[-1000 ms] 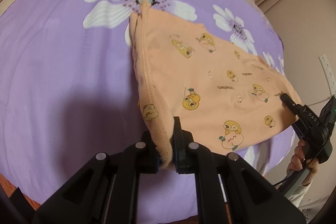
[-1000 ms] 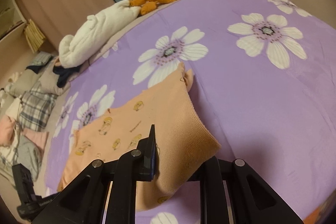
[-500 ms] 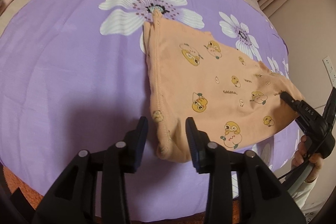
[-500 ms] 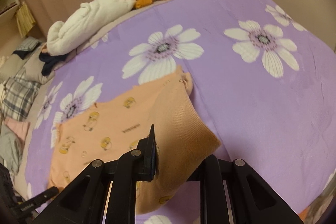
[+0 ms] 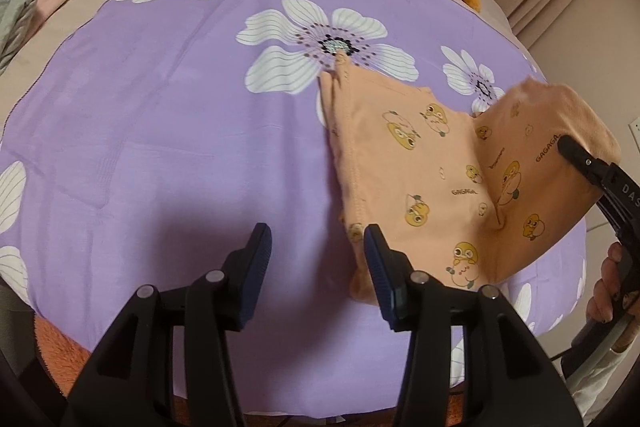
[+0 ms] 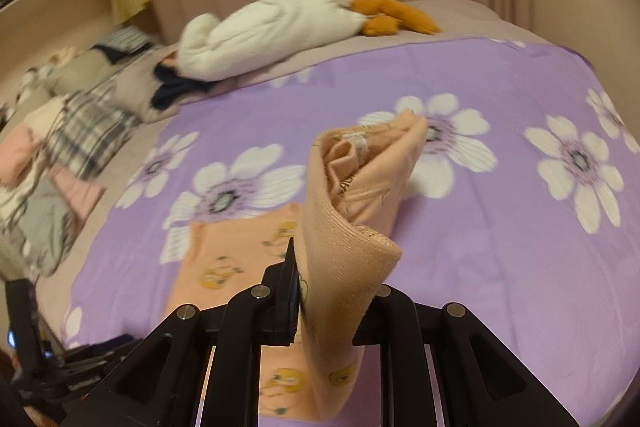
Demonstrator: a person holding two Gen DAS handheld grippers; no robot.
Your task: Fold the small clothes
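Purple bedsheet with white flower print [image 5: 168, 155] bearing a small peach cotton garment printed with yellow cartoon ducks [image 5: 404, 163], lying to the right of the sheet's centre, long axis running from the near edge toward the central flower. Right gripper [image 6: 320, 291] pinches the lifted ribbed hem; left gripper [image 5: 316, 247] is opening, nothing between its jaws. Probable risk: the unpinned near corner drags, skewing the fold.

peach duck-print garment [image 5: 416, 163] on purple sheet, right end lifted & folding over
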